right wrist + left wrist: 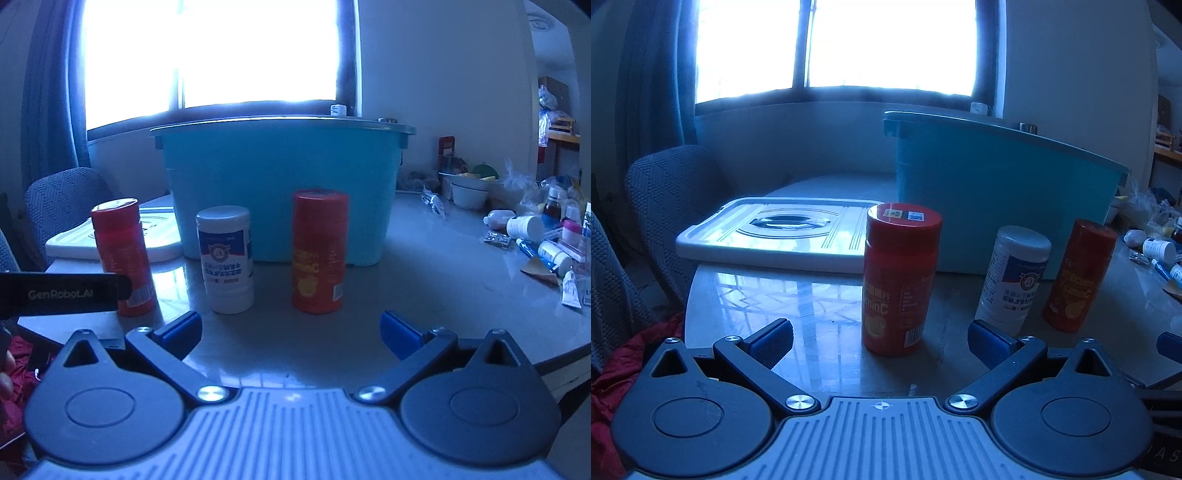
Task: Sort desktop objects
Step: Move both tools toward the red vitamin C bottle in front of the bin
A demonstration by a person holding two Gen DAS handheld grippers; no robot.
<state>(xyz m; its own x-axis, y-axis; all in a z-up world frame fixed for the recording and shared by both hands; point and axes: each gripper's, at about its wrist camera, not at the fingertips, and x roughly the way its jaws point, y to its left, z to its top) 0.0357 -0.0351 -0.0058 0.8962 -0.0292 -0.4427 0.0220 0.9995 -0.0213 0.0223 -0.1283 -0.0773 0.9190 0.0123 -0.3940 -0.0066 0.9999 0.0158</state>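
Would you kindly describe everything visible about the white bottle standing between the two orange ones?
The white bottle is a squat plastic-looking cylinder with a wide white cap and a label bearing a blue band, a round emblem and printed text. It appears upside down, since the text reads inverted and the cap sits at the top. It stands on the table before the teal bin, apart from both orange bottles, touched by neither gripper.

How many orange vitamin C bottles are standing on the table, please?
2: one orange bottle left of the white bottle, the other orange bottle right of it, both before the teal bin. The cluttered right side may hide more.
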